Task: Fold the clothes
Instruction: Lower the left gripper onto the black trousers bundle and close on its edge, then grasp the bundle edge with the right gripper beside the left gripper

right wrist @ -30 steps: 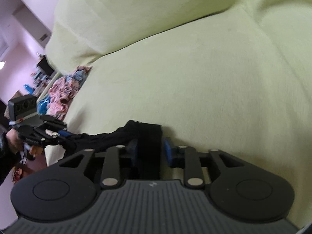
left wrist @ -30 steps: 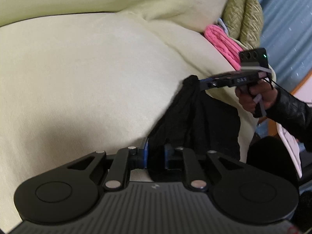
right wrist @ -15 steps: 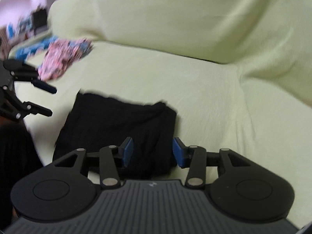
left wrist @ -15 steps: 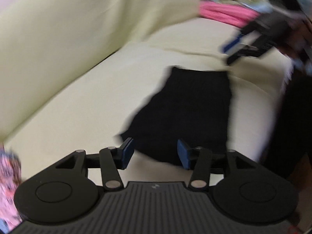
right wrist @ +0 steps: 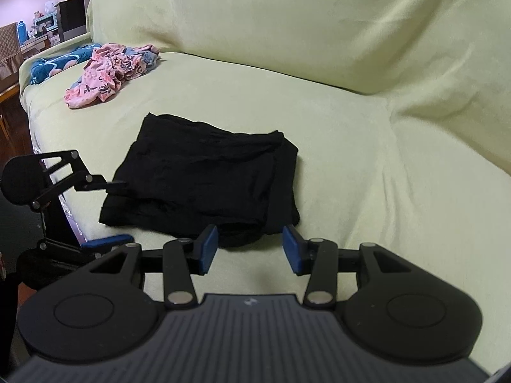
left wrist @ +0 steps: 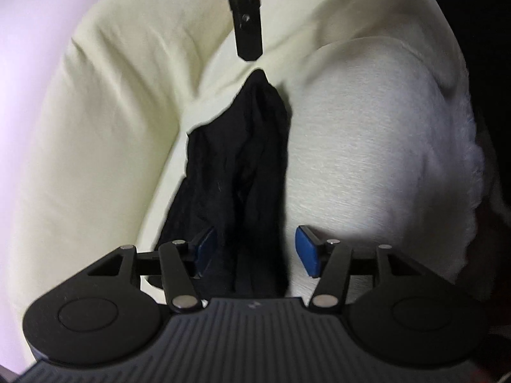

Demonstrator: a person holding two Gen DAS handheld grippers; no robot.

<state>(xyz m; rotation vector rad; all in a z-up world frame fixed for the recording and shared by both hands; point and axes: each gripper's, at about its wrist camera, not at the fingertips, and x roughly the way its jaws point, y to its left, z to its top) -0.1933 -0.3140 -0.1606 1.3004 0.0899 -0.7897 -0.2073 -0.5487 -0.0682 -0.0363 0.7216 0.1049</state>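
Both jaws spread wide, we hold the left gripper [left wrist: 254, 252] astride the black garment [right wrist: 204, 178], lying folded mid-frame on the sofa [right wrist: 351, 134], nearer than our right gripper [right wrist: 250, 249].

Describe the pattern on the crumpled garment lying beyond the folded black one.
Pink with a dark swirly print; clearest in the right wrist view.

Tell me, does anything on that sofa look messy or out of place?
The black garment lies folded but rumpled, its edges uneven. Further back, a pink patterned cloth sits crumpled in a heap on the sofa. Nothing looks damaged or spilled.
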